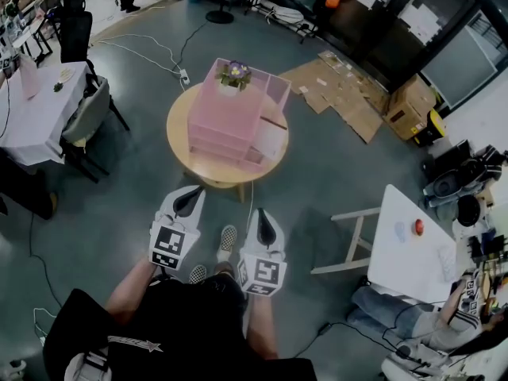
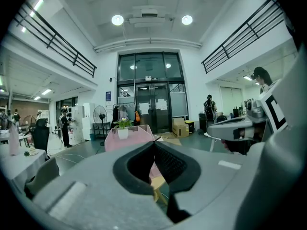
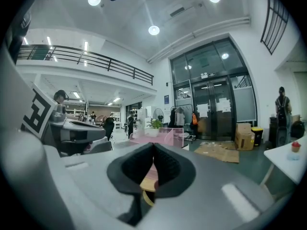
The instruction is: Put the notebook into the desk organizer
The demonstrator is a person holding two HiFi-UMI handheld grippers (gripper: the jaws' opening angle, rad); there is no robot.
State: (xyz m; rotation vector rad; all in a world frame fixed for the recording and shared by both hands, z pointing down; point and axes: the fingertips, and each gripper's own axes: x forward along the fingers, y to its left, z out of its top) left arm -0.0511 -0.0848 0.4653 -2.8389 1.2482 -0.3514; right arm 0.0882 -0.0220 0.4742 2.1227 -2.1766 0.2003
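Observation:
The pink desk organizer (image 1: 230,117) stands on a round wooden table (image 1: 181,145) ahead of me, with a small potted plant (image 1: 234,74) on its top. A pale flat piece (image 1: 271,140) stands at the organizer's right side; I cannot tell if it is the notebook. My left gripper (image 1: 193,198) and right gripper (image 1: 263,221) hang side by side in front of my body, short of the table's near edge. Both are shut and hold nothing. In the left gripper view the organizer (image 2: 128,140) shows beyond the shut left gripper (image 2: 154,143). The right gripper view shows the right gripper (image 3: 153,145) shut, with the organizer (image 3: 165,137) behind it.
A white table (image 1: 413,252) stands at the right with a seated person (image 1: 413,316) below it. A cloth-covered table (image 1: 40,109) and chairs (image 1: 83,121) are at the left. Flattened cardboard (image 1: 341,94) and cables (image 1: 151,58) lie on the grey floor beyond the round table.

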